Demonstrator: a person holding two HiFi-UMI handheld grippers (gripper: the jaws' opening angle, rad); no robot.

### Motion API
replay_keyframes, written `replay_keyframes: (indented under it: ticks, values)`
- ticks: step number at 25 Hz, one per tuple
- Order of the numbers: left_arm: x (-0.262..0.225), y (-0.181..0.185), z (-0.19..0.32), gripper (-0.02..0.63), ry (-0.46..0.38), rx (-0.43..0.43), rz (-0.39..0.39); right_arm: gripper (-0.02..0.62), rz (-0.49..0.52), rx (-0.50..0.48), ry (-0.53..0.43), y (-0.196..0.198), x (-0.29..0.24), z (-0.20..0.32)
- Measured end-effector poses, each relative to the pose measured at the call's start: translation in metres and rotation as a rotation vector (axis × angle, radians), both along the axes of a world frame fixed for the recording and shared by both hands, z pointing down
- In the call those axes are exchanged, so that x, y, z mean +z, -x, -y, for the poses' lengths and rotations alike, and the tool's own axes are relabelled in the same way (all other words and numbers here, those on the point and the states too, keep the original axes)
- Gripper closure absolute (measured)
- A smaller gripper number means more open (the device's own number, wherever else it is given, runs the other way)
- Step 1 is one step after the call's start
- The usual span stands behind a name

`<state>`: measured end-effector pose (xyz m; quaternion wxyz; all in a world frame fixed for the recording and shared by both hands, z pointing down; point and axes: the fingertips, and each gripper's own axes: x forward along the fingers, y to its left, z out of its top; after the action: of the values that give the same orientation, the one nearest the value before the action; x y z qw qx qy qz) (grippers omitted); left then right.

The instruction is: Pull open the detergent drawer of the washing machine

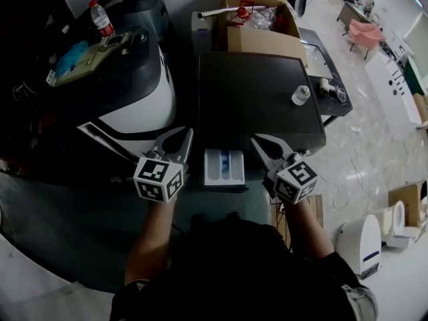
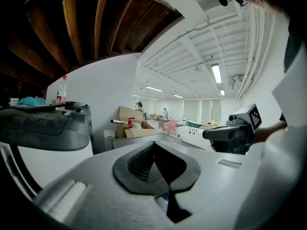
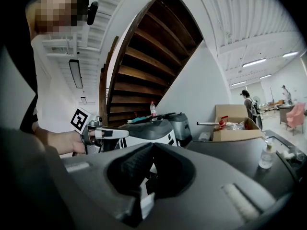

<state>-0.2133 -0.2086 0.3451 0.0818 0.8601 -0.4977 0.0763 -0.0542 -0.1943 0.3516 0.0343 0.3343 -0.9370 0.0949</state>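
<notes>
Person's dark torso [image 1: 234, 266] fills the near edge of the head view, forearms reaching out to both marker cubes. Left tongs [image 1: 182, 139] pressed together, nothing between them; the left gripper view shows the pads meeting with only room behind. Right tongs [image 1: 262, 142] also pressed together and empty, same in the right gripper view. Detergent drawer [image 1: 224, 168] sits between the two tongs, sticking out of the near face of the washing machine [image 1: 257, 99] toward the person, white and blue compartments visible from above, so it looks already pulled open or nearly so. Neither tongs touches it; left is just beside its left edge, right is near its right edge. Risks, as judged: with both tongs shut there is no hold on the drawer front, so any further pull needs a re-grasp, and a pinch on the smooth front lip could slip off. A hard tug could take the drawer past its stop and right out of the slot. The person stands close over it, so a forearm or cube swinging inward could knock it sideways or shove it back in. A jolt to the machine could also tip the small bottle [image 1: 301, 95] standing on its top at the right. Cardboard box [image 1: 257, 19] at the far side is well apart, no concern.
</notes>
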Motion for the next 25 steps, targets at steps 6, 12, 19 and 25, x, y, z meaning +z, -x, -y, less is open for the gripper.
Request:
replay_keyframes:
  ticks: [6,12,19,25]
  values:
    - [0.003,-0.004,-0.004,0.595,0.004,0.008,0.001,0.594,-0.008,-0.003,-0.003,0.002,0.004,-0.005]
    - [0.004,-0.006,-0.007,0.595,0.006,0.008,-0.001,0.594,-0.006,-0.005,0.001,0.002,0.003,-0.006]
    - [0.012,-0.007,-0.005,0.595,0.015,-0.007,0.007,0.594,-0.001,-0.002,0.012,0.001,0.005,0.001]
    - [0.017,-0.009,-0.006,0.595,0.023,-0.005,0.001,0.594,-0.002,-0.01,0.01,0.007,0.005,0.002]
